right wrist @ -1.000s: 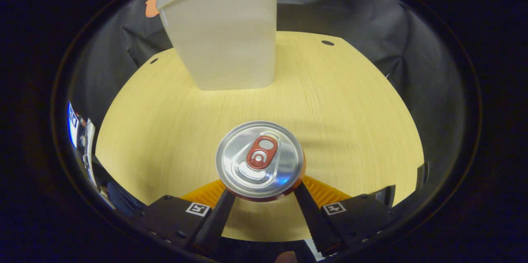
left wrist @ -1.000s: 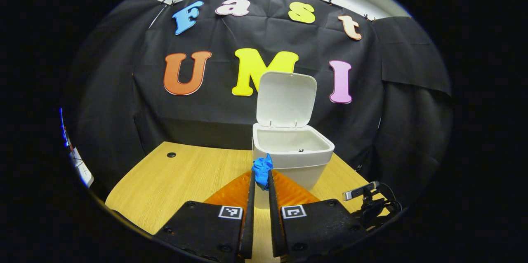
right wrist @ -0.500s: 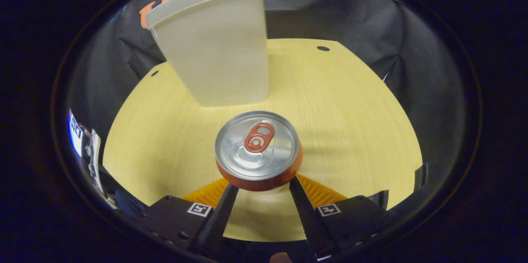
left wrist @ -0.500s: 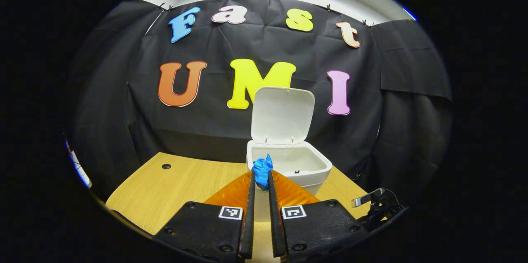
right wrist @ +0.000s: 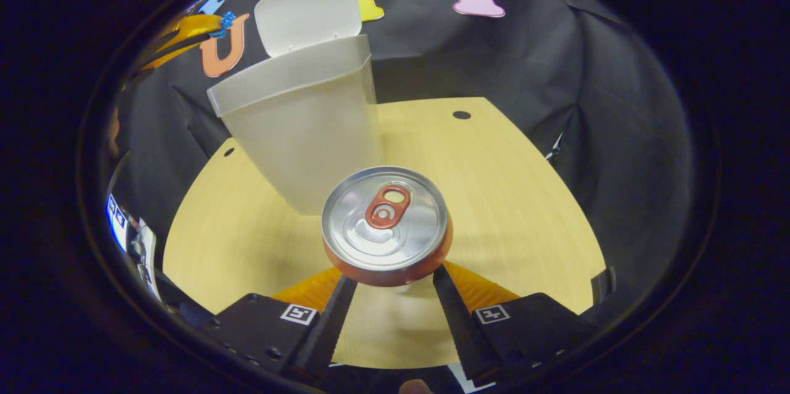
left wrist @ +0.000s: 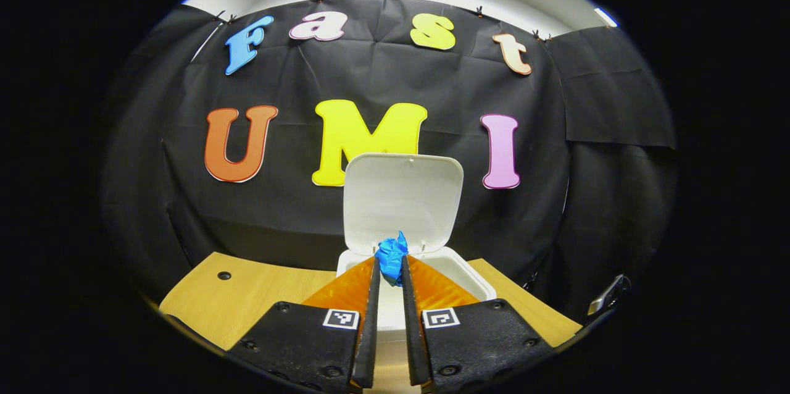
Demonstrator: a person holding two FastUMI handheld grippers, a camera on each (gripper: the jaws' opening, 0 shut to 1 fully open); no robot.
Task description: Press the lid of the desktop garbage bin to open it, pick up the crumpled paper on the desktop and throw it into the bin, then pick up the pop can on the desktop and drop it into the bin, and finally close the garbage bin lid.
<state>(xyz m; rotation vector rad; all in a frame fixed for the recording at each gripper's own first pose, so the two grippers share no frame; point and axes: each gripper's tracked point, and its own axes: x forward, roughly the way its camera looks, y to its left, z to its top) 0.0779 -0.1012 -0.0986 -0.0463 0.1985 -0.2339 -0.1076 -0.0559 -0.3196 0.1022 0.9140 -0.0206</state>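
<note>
One wooden desktop (right wrist: 506, 196) carries one white garbage bin (right wrist: 308, 134), lid (left wrist: 402, 199) raised. Left gripper (left wrist: 389, 264) clamps one blue crumpled paper (left wrist: 391, 255) over the bin; right gripper (right wrist: 390, 276) clamps one pop can (right wrist: 386, 224) beside it

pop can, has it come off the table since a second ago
Yes. In the right gripper view the pop can, pinched by the right gripper, now overlaps the bin's lower front, so it has risen and closed in.
</note>
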